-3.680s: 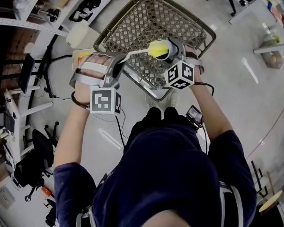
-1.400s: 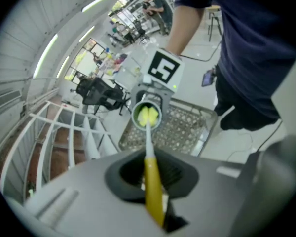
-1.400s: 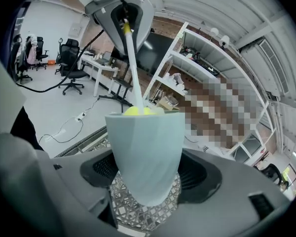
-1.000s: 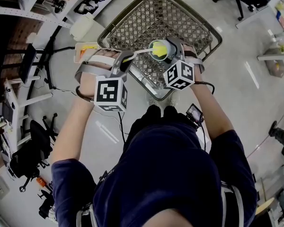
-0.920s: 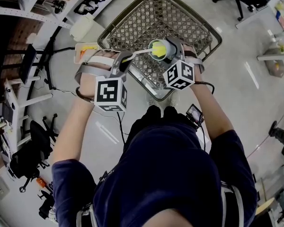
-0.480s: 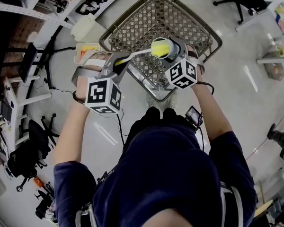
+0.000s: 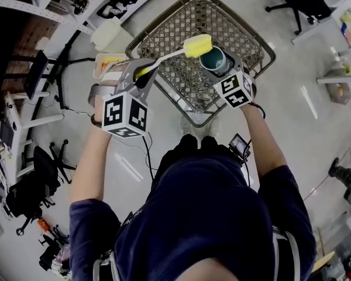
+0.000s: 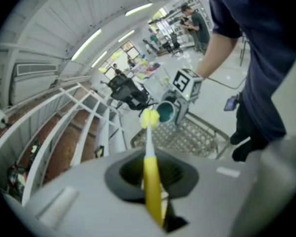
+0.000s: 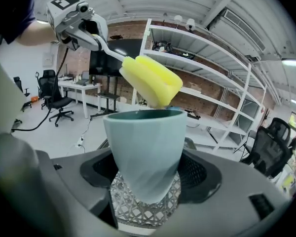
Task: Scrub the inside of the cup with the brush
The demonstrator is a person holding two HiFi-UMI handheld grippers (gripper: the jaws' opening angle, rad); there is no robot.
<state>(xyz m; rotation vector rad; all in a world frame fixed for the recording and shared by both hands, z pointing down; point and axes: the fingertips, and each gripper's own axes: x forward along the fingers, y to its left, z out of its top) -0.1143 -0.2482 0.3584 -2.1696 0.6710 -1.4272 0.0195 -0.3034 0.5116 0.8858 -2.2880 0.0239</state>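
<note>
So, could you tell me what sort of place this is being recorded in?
Most likely a lab or workshop space: open white metal shelving against a brick wall, plus a black office chair and a desk on a bare pale floor.

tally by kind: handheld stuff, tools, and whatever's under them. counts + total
cup: 1, teal, held in the right tool
brush: 1, yellow sponge head, held in the left tool
tools: 2
mesh basket: 1, below both
total: 5
</note>
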